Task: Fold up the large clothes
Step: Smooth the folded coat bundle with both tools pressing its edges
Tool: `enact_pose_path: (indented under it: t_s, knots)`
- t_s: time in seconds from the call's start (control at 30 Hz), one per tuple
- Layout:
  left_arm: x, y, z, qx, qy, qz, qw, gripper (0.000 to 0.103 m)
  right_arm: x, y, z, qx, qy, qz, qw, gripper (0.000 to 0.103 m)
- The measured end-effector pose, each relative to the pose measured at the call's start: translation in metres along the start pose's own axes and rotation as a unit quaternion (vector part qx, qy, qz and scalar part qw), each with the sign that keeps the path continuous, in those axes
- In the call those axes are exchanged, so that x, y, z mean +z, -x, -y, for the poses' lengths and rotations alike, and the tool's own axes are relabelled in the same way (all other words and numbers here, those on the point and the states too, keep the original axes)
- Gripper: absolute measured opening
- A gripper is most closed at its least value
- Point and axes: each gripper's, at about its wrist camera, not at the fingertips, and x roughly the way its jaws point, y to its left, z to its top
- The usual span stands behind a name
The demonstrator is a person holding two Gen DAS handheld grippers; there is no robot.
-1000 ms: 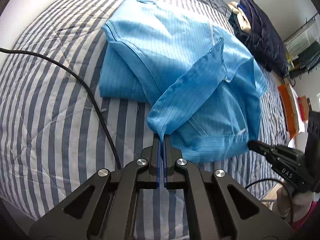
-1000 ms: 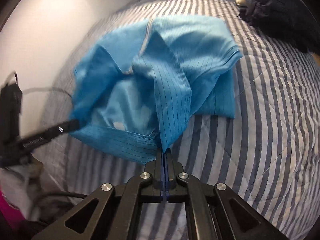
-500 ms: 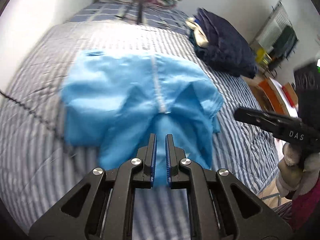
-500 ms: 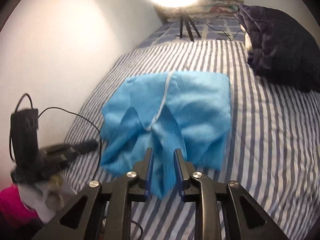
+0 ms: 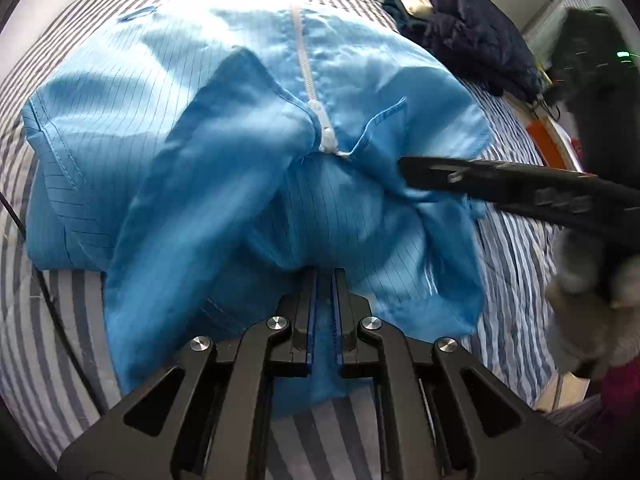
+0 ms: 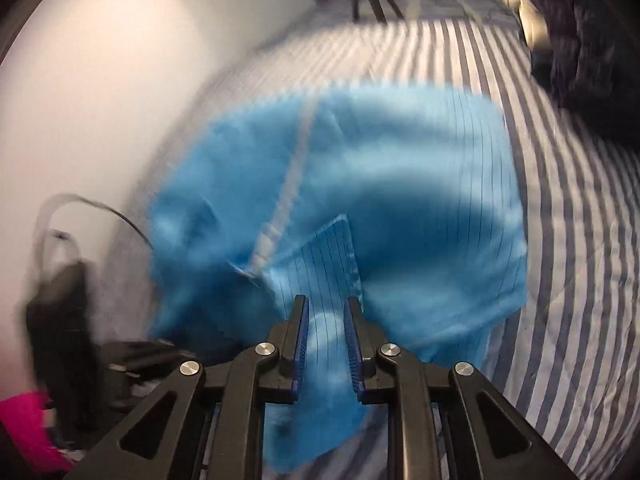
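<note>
A blue jacket (image 5: 168,128) lies folded on a striped bed (image 5: 60,332). Both the left gripper (image 5: 323,280) and right gripper (image 6: 326,308) hover over it, fingers narrowly parted, gripping nothing.

A light blue garment (image 5: 224,168) of thin pinstriped fabric was spread, partly folded, across the frame's centre in the left wrist view. A white zipper (image 5: 306,80) was seen running from 12 o'clock down to the middle. Collar flaps were bunched towards 6 o'clock. The right wrist view (image 6: 400,200) was blurred.
</note>
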Motion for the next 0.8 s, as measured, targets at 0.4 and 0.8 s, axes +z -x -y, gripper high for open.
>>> enact_pose_path:
  t_s: [0.4, 0.8]
  knots:
    - [0.068, 0.108, -0.064, -0.003, 0.038, 0.120, 0.9921, 0.006, 0.031, 0.097, 0.057, 0.055, -0.085, 0.142, 0.985, 0.027]
    - [0.052, 0.037, -0.156, 0.065, 0.061, 0.043, 0.9951, 0.006, 0.024, 0.027, 0.047, -0.023, -0.014, 0.068, 0.997, 0.025]
